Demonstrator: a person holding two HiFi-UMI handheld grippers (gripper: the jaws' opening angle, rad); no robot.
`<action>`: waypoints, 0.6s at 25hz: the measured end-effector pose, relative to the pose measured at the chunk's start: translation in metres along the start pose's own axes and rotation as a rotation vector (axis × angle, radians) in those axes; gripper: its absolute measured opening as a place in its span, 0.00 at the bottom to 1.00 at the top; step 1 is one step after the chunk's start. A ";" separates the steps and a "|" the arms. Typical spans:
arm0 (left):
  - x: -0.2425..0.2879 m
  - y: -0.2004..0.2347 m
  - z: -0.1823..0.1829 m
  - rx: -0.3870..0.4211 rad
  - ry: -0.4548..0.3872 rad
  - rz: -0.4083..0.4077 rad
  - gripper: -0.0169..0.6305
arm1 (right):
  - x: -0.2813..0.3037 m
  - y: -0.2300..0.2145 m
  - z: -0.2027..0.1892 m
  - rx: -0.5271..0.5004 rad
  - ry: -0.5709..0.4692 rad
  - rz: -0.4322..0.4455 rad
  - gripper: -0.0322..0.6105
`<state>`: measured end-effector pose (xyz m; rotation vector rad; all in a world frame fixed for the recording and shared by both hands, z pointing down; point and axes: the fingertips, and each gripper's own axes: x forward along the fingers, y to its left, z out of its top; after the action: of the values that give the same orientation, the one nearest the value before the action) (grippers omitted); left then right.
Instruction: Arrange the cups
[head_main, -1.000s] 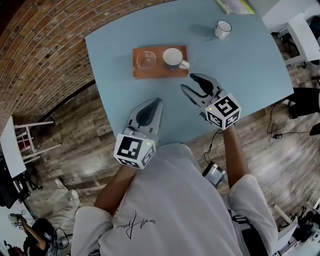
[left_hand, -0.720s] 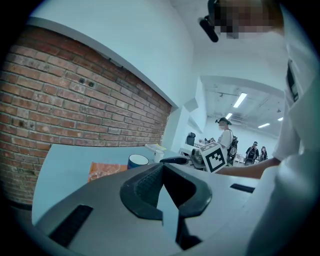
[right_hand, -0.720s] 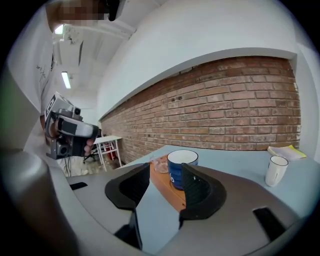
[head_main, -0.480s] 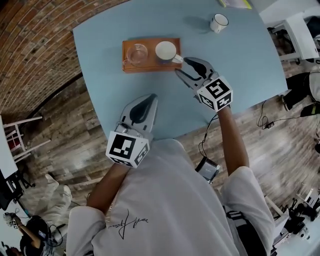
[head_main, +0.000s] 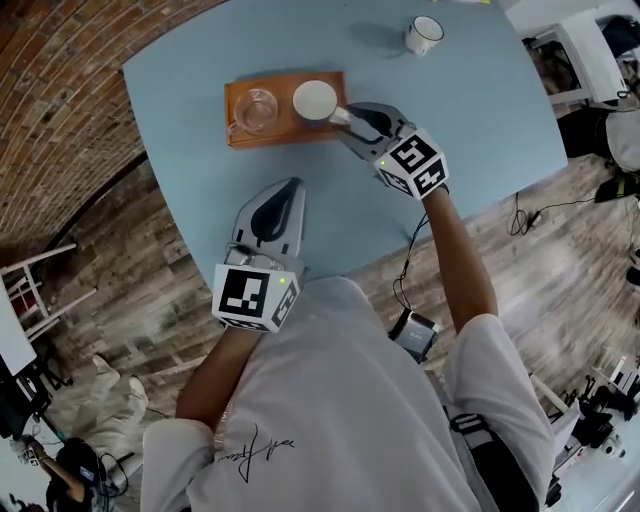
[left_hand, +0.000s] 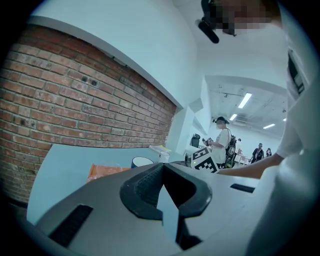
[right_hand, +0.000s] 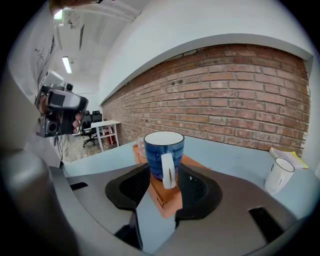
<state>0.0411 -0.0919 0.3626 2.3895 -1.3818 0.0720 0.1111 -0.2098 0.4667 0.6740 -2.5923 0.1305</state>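
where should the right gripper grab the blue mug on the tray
Probably by the white handle of the blue mug. The mug stands upright and its handle sticks out edge-on toward the right gripper, a narrow vertical loop that the open jaws could close on from both sides. Come in level from the handle end of the orange tray, which keeps clear of the glass cup.
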 end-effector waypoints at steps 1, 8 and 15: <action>0.001 0.000 0.002 0.000 -0.012 0.007 0.04 | 0.001 0.000 -0.001 -0.008 0.002 0.002 0.32; 0.006 0.002 0.003 -0.017 -0.027 0.010 0.04 | 0.006 -0.001 0.001 -0.041 0.004 0.022 0.32; 0.001 0.002 0.007 -0.031 -0.048 0.003 0.04 | 0.010 0.000 0.001 -0.051 0.008 0.071 0.29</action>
<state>0.0386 -0.0956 0.3572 2.3782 -1.3975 -0.0055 0.1024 -0.2142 0.4701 0.5624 -2.6035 0.0882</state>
